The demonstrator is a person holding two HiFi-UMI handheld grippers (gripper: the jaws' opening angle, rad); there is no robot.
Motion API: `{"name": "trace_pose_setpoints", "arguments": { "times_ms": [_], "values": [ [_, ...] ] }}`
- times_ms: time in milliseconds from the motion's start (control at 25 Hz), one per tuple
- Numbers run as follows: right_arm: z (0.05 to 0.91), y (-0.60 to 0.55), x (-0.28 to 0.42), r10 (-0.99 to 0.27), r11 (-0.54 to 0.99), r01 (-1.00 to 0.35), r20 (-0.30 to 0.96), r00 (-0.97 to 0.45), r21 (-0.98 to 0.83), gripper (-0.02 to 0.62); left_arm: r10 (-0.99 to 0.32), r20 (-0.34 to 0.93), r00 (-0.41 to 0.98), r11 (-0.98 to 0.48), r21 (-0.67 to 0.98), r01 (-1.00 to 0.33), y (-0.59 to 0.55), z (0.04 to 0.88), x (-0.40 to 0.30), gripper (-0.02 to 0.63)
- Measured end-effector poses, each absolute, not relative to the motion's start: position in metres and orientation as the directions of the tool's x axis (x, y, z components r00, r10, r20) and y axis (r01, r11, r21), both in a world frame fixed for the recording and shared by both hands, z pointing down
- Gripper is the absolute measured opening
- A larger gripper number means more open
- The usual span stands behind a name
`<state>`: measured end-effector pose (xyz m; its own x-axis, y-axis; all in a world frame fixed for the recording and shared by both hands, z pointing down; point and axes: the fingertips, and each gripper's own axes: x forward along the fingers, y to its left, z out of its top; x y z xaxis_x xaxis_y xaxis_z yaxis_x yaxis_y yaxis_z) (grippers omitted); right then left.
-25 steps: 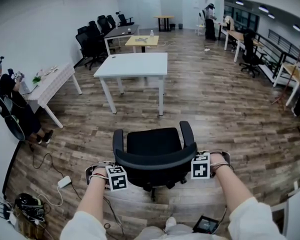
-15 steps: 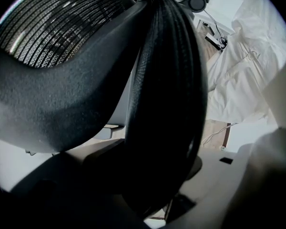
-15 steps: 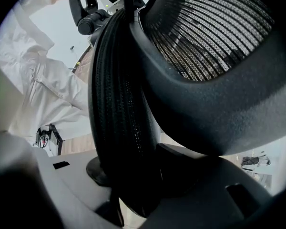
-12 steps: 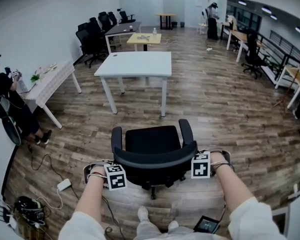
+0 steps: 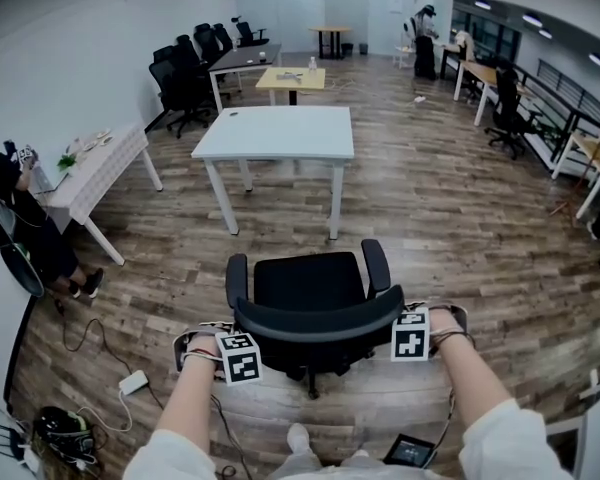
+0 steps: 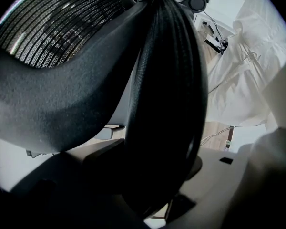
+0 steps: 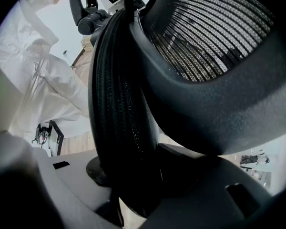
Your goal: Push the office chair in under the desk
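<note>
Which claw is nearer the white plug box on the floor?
Left. The left claw grips the chair back at its left end, nearest the box; the right claw grips its far end.

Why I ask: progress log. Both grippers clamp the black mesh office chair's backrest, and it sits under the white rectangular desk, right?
No: head view shows the black office chair short of the white desk; left gripper and right gripper clamp its backrest.

Head view looks steeply down; both gripper views sit close against chair backrest (image 5: 315, 320).
</note>
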<state>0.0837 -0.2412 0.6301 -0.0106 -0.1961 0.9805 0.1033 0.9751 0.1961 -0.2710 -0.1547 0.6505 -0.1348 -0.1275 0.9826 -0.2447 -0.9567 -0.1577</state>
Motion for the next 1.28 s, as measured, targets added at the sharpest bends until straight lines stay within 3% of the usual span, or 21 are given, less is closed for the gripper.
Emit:
{"name": "trace_pose_setpoints", "arguments": {
  "times_ms": [1280],
  "values": [
    [0.633,-0.331,-0.011,-0.187,0.979,0.076,0.982,-0.005,0.187,0.206,-0.134,0.982,-0.136,-0.963,-0.161,-0.217,-0.255,0.651,-0.370,0.236]
  ]
}}
